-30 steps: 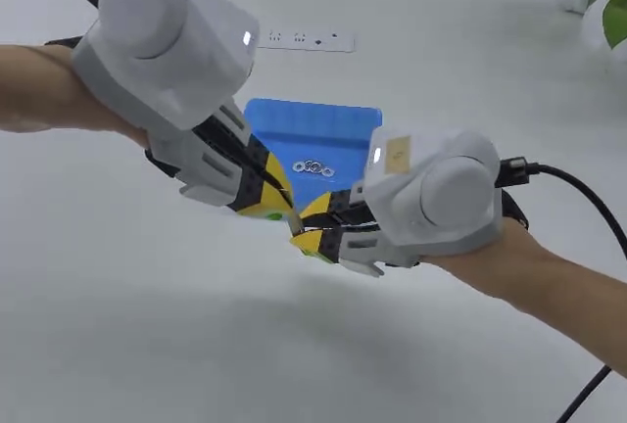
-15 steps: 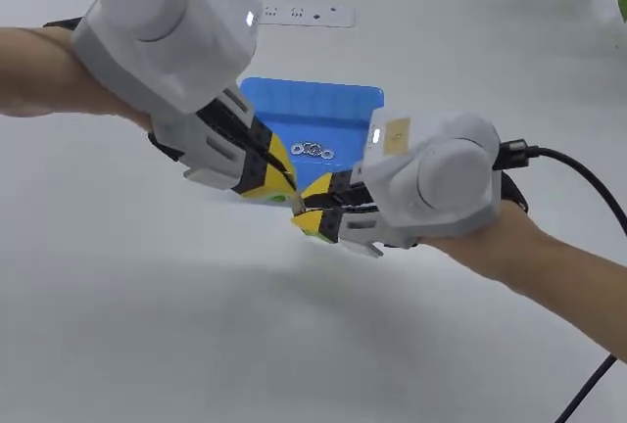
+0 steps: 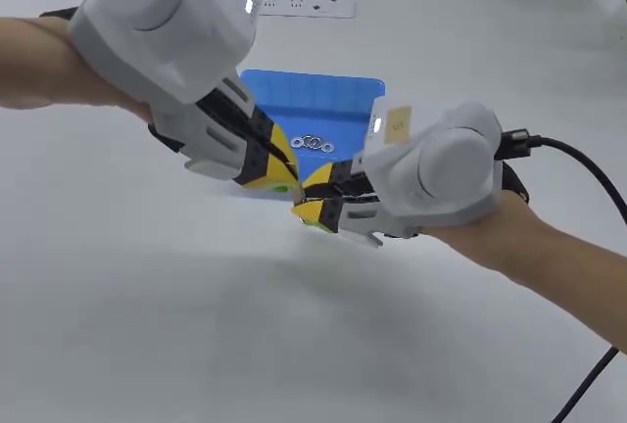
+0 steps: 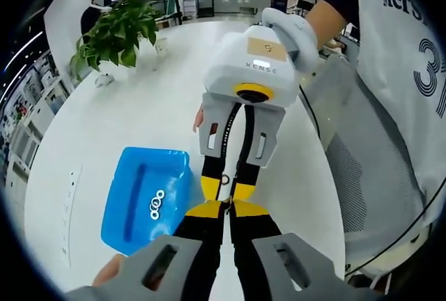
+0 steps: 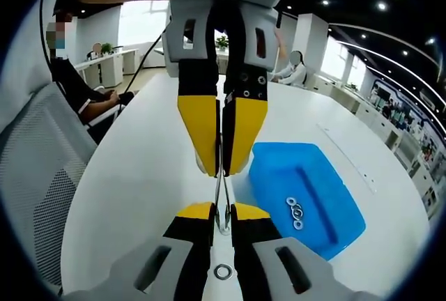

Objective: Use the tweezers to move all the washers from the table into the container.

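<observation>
White table, left hand-held gripper and right hand-held gripper both clamping tweezers, washer beneath right jaws

Blue container, silver washers and tweezers, white table, green plant.

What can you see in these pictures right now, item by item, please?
table: one, white, under everything
container: one, blue, beyond the jaw tips
washers in container: about three, silver, in a row
washer on table: one, silver, by the right jaws
tweezers: one, silver, clamped from both ends
power strip: one, white, behind the container
plant: one, green, table's far side
cable: one, black, lower right of head view
left hand-held gripper: one, grey, black-yellow jaws, shut on tweezers
right hand-held gripper: one, same colours, shut on tweezers
forearms: two, bare, behind the grippers
</observation>
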The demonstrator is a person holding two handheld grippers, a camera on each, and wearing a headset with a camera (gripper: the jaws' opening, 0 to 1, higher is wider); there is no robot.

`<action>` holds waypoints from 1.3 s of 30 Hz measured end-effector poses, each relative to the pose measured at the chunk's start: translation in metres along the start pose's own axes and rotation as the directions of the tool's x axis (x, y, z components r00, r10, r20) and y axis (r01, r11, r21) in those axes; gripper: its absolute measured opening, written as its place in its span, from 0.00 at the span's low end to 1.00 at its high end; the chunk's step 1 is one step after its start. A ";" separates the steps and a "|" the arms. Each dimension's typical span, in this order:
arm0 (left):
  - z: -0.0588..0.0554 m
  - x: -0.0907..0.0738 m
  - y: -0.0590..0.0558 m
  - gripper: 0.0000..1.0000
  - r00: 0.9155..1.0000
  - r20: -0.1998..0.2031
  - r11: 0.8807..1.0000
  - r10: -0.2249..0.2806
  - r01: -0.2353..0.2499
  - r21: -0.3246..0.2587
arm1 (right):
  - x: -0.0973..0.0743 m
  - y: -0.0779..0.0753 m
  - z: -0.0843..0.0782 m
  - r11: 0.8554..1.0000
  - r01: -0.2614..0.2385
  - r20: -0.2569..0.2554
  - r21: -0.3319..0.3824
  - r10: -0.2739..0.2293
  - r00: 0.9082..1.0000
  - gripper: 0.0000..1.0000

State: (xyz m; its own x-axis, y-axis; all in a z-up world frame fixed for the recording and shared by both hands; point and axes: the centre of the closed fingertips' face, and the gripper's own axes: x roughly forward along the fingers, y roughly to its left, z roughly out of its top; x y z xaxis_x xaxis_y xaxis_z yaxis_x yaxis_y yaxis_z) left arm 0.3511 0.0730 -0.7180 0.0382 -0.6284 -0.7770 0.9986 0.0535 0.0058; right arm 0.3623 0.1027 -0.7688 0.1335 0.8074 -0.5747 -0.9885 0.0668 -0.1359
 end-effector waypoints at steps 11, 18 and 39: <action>0.000 0.001 -0.001 0.07 1.000 -0.001 1.000 -0.009 0.009 -0.011 | 0.000 0.001 -0.001 1.000 -0.004 0.000 0.013 0.004 1.000 0.11; -0.001 0.001 0.000 0.07 1.000 0.000 1.000 -0.014 0.014 -0.019 | -0.001 0.002 -0.002 1.000 -0.005 0.001 0.016 0.005 1.000 0.11; -0.004 0.004 -0.003 0.07 0.999 -0.032 1.000 -0.020 0.020 0.005 | -0.002 0.007 -0.002 1.000 -0.008 0.004 0.016 0.008 1.000 0.12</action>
State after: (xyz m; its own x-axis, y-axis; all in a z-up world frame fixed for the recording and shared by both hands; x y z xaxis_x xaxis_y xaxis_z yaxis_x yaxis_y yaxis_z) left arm 0.3477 0.0728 -0.7237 0.0169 -0.6041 -0.7968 0.9993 0.0371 -0.0069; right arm 0.3556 0.1000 -0.7705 0.1255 0.8101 -0.5727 -0.9905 0.0701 -0.1180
